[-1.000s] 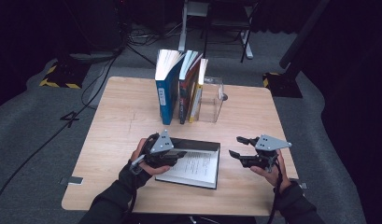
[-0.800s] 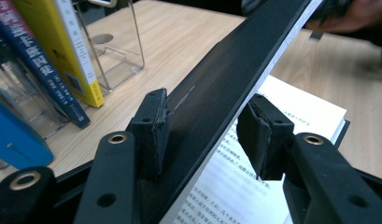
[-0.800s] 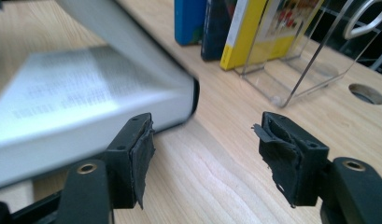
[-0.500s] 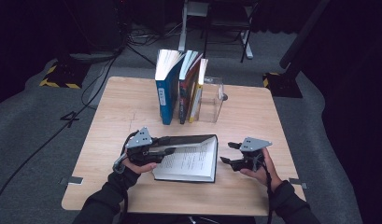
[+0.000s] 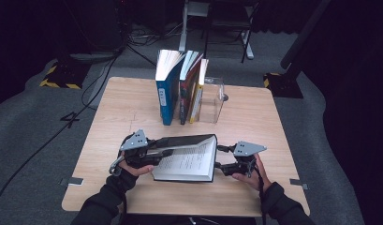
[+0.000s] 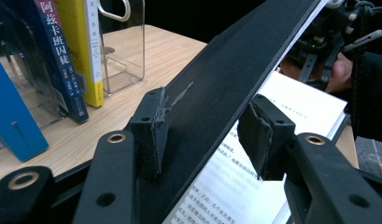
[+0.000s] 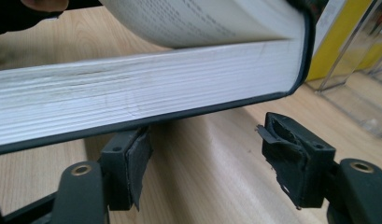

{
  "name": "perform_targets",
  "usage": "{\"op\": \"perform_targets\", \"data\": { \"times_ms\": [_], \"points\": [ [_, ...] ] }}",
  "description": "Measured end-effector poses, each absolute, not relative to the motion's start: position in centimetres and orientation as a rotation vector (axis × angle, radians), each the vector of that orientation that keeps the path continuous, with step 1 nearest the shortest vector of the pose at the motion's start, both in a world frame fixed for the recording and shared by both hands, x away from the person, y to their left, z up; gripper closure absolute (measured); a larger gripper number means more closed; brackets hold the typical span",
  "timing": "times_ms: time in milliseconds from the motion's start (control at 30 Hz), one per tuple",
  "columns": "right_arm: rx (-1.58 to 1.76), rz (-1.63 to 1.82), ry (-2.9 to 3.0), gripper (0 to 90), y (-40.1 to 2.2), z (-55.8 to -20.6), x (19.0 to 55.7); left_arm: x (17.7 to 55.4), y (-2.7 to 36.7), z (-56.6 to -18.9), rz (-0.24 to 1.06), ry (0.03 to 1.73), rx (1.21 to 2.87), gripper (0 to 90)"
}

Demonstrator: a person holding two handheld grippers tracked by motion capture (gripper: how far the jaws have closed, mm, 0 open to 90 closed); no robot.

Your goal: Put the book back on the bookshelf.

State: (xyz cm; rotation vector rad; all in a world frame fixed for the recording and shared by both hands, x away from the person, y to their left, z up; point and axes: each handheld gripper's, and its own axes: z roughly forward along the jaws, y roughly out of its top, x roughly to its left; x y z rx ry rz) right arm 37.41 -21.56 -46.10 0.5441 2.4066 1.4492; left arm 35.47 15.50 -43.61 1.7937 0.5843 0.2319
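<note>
High view: an open black hardcover book (image 5: 187, 161) lies near the front edge of the wooden table (image 5: 109, 112), between the two hands. The left hand-held gripper (image 5: 154, 151) reaches in from the book's left side and has the black front cover (image 6: 226, 93) between its jaws, lifted at a slant above the printed pages (image 6: 291, 102). In the left gripper view one pad lies against the cover's outer face; the other pad stands on the inner side, and whether it presses cannot be told. The jaws are partly open.

The right hand-held gripper (image 5: 220, 157) sits at the book's right edge. In the right gripper view its jaws stand apart, just under the white page block (image 7: 146, 93) and lower cover; the left pad is at the cover's edge and the right pad is clear of the book. These jaws have just been opening, with nothing clamped between them.

Behind the book, three upright books (image 5: 182, 86) stand against a clear acrylic bookend (image 5: 212, 101) near the table's middle.
</note>
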Motion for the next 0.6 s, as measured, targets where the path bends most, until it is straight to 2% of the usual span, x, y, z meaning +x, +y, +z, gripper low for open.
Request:
{"op": "perform_targets", "data": {
  "times_ms": [267, 600],
  "points": [
    [0.534, 1.466, 2.343, 34.2, -20.5, -44.4, 37.2, 34.4, 16.3, -43.8, 0.26, 0.597, 1.801, 52.2],
    [0.499, 1.484, 2.276, 41.1, -17.8, -41.3, 37.5, 33.1, 16.8, -44.4, 0.294, 0.599, 1.86, 50.0]
  ]
}}
